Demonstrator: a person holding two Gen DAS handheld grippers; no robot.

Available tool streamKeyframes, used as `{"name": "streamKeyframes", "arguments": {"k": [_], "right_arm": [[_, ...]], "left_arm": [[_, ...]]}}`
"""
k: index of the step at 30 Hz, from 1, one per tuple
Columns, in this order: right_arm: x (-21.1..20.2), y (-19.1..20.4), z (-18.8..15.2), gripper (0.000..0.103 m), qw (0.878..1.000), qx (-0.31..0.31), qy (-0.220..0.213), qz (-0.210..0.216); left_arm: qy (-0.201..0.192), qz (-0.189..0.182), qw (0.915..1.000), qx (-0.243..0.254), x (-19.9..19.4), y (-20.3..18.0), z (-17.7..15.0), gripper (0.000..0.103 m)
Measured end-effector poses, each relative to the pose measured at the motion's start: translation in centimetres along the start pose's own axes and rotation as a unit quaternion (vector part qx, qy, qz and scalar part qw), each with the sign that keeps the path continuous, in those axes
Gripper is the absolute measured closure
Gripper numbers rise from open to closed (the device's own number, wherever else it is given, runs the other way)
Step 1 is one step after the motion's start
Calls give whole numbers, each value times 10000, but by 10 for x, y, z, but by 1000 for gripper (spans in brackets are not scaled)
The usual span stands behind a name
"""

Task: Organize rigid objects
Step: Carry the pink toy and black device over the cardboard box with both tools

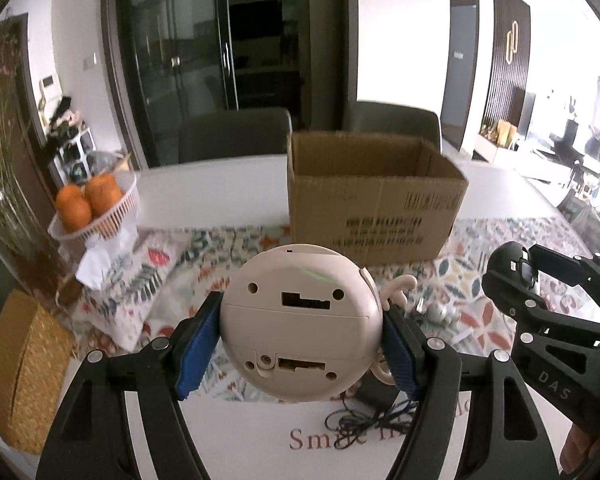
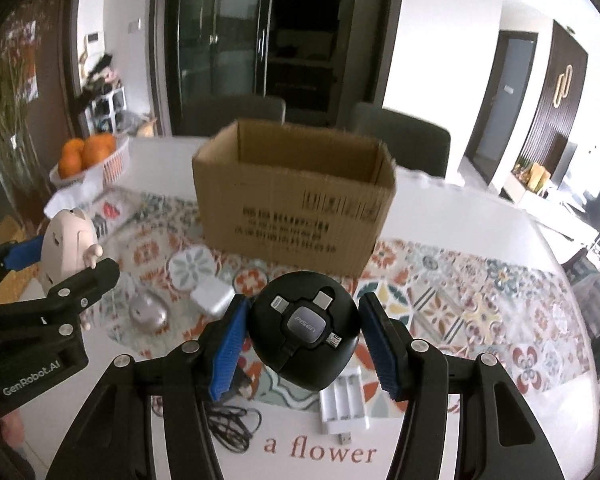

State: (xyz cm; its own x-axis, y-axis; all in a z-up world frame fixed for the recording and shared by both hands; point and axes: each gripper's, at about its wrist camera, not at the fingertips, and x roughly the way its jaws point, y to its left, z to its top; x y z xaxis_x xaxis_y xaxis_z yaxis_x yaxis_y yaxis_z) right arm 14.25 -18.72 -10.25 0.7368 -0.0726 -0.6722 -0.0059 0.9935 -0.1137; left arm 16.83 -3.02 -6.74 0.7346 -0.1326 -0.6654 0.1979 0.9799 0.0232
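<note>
Left gripper (image 1: 300,344) is clamped on a beige round toy (image 1: 300,320); right gripper (image 2: 304,344) grips a black PISEN cable reel (image 2: 304,334), cardboard box (image 2: 292,204) just behind.

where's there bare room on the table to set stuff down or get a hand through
Free: the patterned cloth right of the cardboard box, out to the table edge, and the box's open inside. Crowded: in front of the box, with the silver mouse, white adapter, battery charger and black cable. The fruit basket fills the left corner.
</note>
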Motion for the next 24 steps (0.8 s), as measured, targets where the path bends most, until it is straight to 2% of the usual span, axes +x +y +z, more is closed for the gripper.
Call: {"name": "streamKeyframes", "arguments": {"k": [9,12,16,24], "right_arm": [[-26,-12,31,46,9974,163,-660,-235],[-28,-15,41,46,9965,206,-763,-255],[-26,-21,56,46,9954,302,-861,-298],[-15,-28,87,46,9935,400,-1035,-264]], "left_arm": [[-526,-155,9982,261,-13,-6,34,30],[-530,-273,9979,243,-9,-6,45,30],[-317,-559,9977,192,4,-5,61,30],[-398,-588,9971,290,20,-10,94,30]]}}
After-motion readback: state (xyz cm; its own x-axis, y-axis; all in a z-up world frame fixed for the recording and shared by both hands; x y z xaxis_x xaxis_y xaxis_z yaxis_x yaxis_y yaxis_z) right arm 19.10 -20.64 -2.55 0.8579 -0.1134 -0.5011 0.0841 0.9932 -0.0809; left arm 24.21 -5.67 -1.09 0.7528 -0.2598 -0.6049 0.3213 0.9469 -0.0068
